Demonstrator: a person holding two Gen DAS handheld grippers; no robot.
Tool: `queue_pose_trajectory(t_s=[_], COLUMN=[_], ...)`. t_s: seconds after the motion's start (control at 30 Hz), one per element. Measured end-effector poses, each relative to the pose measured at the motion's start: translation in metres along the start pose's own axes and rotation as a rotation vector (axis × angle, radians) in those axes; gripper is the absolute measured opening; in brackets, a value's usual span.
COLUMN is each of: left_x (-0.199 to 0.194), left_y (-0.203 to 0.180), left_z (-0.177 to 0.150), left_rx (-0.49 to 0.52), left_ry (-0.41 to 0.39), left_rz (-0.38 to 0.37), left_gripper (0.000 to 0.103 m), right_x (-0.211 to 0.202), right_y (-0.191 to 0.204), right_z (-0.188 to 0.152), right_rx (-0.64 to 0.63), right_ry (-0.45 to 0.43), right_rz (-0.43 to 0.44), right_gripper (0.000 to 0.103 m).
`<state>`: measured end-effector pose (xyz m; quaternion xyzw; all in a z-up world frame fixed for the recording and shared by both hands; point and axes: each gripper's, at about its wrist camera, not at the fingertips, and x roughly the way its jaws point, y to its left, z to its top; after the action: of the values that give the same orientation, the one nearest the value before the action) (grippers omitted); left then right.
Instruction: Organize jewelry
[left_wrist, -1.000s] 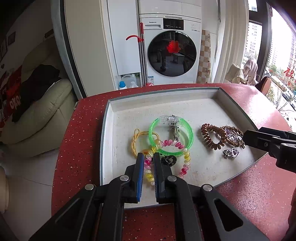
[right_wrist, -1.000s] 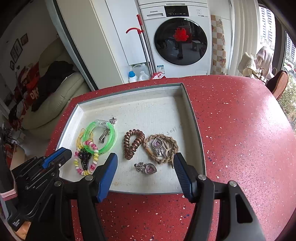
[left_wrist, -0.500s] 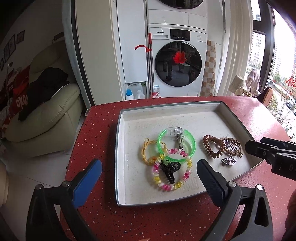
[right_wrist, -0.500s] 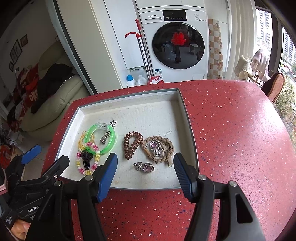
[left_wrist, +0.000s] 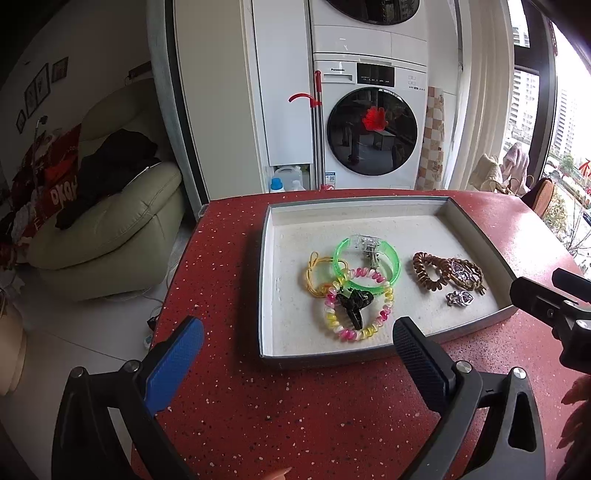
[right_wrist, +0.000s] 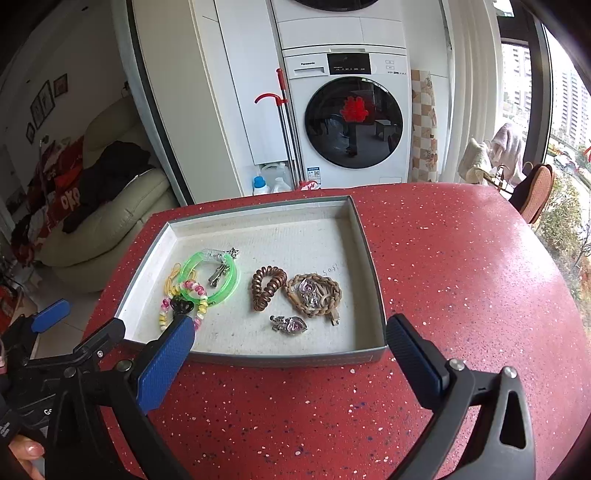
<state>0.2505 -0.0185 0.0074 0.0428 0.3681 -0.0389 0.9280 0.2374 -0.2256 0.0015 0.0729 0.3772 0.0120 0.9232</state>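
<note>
Your left gripper (left_wrist: 295, 358) has let go and pulled back wide open, leaving the pink-yellow spiral bracelet (left_wrist: 356, 306) ahead of it in the tray (left_wrist: 267, 258), while your right gripper (right_wrist: 290, 354) waits spread and empty, so another piece comes next.

Left gripper (left_wrist: 295, 350) released coil bracelet (left_wrist: 356, 304), opened, withdrew.

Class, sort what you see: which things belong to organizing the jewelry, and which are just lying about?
Belongs to the job: tray, green bangle, brown coil tie, braided bracelet, heart charm.

Just lying about: washing machine, sofa, mop handle, detergent bottle.
</note>
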Motion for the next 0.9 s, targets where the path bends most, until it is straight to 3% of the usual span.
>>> queue_pose_trajectory(t_s=[0.33,0.9], left_x=[-0.036,-0.073], left_y=[0.002,0.001], left_z=[-0.042,-0.074], left_rx=[-0.036,-0.078], left_ry=[-0.039,-0.147], left_rz=[0.002,0.057], left_gripper=[0.103,0.103], right_x=[-0.022,-0.061], right_y=[0.000,0.009], right_z=[-0.034,-0.076], right_rx=[0.004,-0.036], right_ry=[0.009,-0.134], right_rz=[-0.014,-0.122], right_gripper=[0.103,0.103])
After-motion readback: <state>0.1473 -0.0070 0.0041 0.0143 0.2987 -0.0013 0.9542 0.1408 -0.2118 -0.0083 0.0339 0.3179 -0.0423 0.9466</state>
